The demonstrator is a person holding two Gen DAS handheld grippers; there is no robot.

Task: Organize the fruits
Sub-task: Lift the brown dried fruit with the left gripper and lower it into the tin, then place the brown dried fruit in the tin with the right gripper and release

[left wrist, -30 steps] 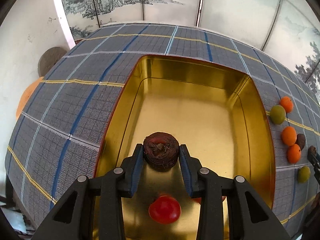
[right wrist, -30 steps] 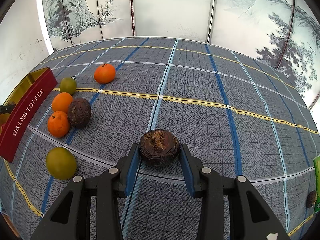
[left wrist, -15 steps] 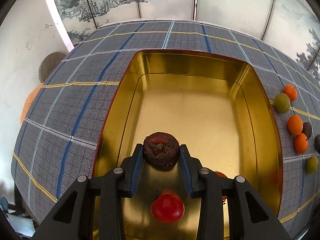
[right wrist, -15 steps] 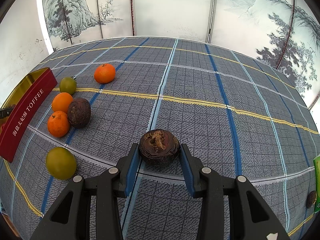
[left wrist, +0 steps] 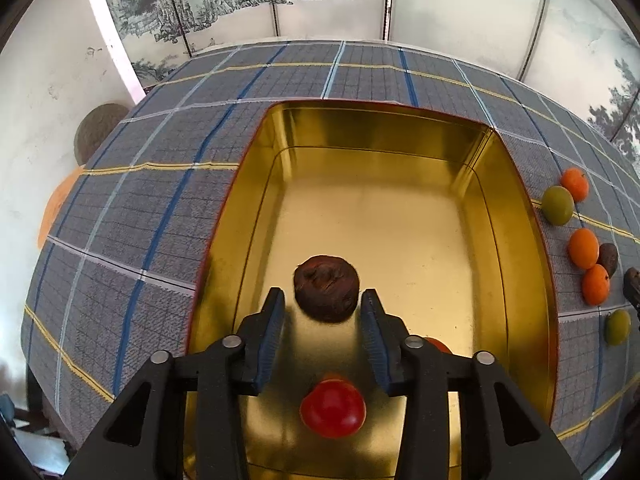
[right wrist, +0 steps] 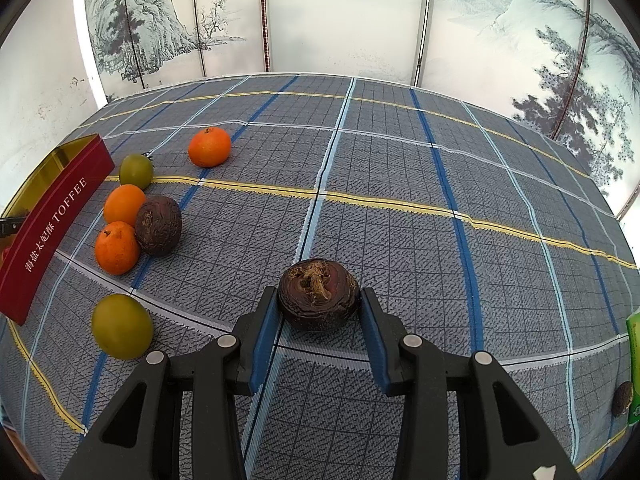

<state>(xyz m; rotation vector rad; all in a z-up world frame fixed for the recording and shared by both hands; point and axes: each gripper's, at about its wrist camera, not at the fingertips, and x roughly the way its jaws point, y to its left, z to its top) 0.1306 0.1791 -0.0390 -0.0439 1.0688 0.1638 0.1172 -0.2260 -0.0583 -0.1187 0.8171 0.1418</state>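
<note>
Released from the blue pads that were clamping it a second ago, a dark wrinkled fruit (left wrist: pixel 326 294) is now sitting on the floor of the gold tin (left wrist: pixel 516 208), just ahead of the left gripper (left wrist: pixel 323 312), whose jaws are opening with a gap showing on either side of the fruit. A red tomato (left wrist: pixel 333 409) is lying in the tin nearer the camera, under the gripper, and a second red fruit (left wrist: pixel 438 345) is peeking out behind the right-hand finger.

Over on the plaid tablecloth (right wrist: pixel 400 168), the right gripper (right wrist: pixel 320 312) is gripping another dark wrinkled fruit (right wrist: pixel 318 300), stem scar facing up, with both pads pressing its sides; it is holding where it was a second ago.

Waiting beside the tin's red TOFFEE wall (right wrist: pixel 56 224) are three oranges (right wrist: pixel 117 247), two green fruits (right wrist: pixel 122 332) and one more dark fruit (right wrist: pixel 158 225) touching two of the oranges. One orange (right wrist: pixel 209 147) is lying apart from the cluster, farther back. A green packet (right wrist: pixel 634 364) is showing at the right edge of the right wrist view.
</note>
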